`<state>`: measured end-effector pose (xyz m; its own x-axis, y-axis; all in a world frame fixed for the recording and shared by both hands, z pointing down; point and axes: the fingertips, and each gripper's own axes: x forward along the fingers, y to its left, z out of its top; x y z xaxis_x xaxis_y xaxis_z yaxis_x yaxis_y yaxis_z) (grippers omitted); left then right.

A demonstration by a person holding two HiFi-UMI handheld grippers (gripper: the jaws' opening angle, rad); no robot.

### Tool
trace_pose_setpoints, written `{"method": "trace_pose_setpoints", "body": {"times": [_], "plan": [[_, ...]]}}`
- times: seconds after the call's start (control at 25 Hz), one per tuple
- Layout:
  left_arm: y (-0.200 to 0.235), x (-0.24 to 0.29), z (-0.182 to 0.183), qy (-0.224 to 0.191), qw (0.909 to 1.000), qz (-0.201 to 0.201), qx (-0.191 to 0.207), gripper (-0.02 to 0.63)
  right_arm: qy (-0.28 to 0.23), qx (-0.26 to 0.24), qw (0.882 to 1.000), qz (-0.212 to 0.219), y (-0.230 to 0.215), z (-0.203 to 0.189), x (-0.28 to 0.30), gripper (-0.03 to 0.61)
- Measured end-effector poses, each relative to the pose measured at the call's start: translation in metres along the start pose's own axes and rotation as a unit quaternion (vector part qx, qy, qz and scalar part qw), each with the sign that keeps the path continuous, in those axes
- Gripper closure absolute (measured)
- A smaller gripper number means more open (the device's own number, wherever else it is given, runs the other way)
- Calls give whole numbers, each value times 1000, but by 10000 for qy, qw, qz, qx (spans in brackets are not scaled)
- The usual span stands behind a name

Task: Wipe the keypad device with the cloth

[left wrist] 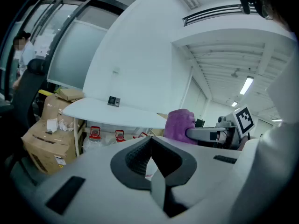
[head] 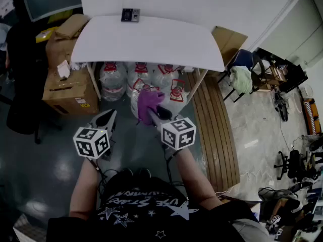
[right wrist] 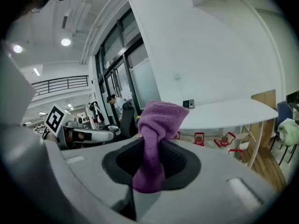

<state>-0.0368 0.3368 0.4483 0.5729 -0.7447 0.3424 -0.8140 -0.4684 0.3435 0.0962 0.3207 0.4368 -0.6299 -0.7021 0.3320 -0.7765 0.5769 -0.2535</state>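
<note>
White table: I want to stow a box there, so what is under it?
Several big clear water jugs stand under the table. The tabletop covers whatever lies further back, and the purple cloth in the right claw hides part of one jug.

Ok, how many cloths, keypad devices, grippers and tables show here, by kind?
Purple cloth: 1
Keypad device: 1
Grippers: 2 (left gripper, right gripper)
White table: 1
Total: 5
</note>
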Motion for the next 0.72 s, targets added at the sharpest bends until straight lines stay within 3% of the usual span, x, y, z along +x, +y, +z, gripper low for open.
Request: {"method": "trace_pose_setpoints", "body": {"times": [0.72], "plan": [[-34,10,-22,78,10000,38,14,606,109,-252,9996,61,-8,-18,-32,486]]}}
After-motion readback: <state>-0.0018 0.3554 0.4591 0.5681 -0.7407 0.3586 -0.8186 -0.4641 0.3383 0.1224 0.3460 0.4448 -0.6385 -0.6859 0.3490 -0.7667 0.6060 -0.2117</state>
